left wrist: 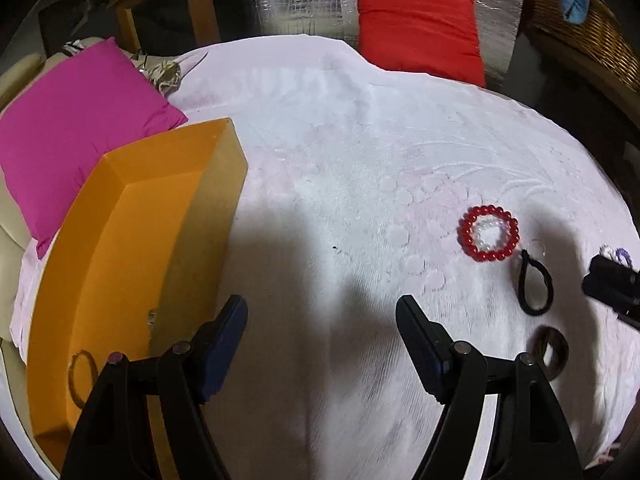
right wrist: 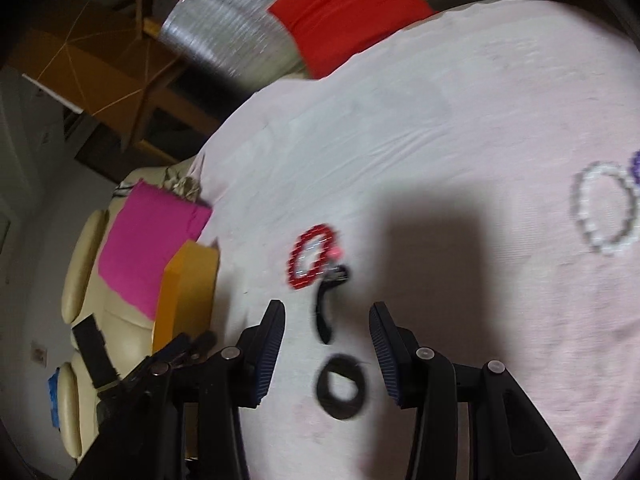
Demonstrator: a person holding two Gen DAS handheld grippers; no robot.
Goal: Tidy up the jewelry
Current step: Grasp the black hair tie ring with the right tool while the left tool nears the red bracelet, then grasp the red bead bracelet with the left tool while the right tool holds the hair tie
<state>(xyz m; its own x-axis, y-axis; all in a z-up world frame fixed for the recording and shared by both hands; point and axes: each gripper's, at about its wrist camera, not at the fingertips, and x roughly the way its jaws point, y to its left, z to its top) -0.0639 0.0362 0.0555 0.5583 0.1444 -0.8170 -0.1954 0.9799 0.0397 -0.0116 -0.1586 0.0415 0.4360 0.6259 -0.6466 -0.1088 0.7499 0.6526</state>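
Note:
An open orange box (left wrist: pixel 132 236) stands at the left on the pale pink cloth (left wrist: pixel 340 152), with a thin ring-shaped band (left wrist: pixel 82 376) inside. A red bead bracelet (left wrist: pixel 489 233) with a clear bead bracelet inside it lies to the right; it also shows in the right wrist view (right wrist: pixel 312 255). A thin black hair tie (right wrist: pixel 324 312) and a thick black scrunchie (right wrist: pixel 340 386) lie between the fingers of my right gripper (right wrist: pixel 328 316), which is open and empty. A white bead bracelet (right wrist: pixel 604 208) lies far right. My left gripper (left wrist: pixel 322 310) is open and empty beside the box.
A magenta cushion (left wrist: pixel 76 128) lies behind the box and a red cushion (left wrist: pixel 418 28) at the far edge. A wicker basket (left wrist: pixel 592 36) stands at the back right. A cream sofa (right wrist: pixel 88 272) lies left of the cloth. A purple bead item (right wrist: pixel 635 166) touches the white bracelet.

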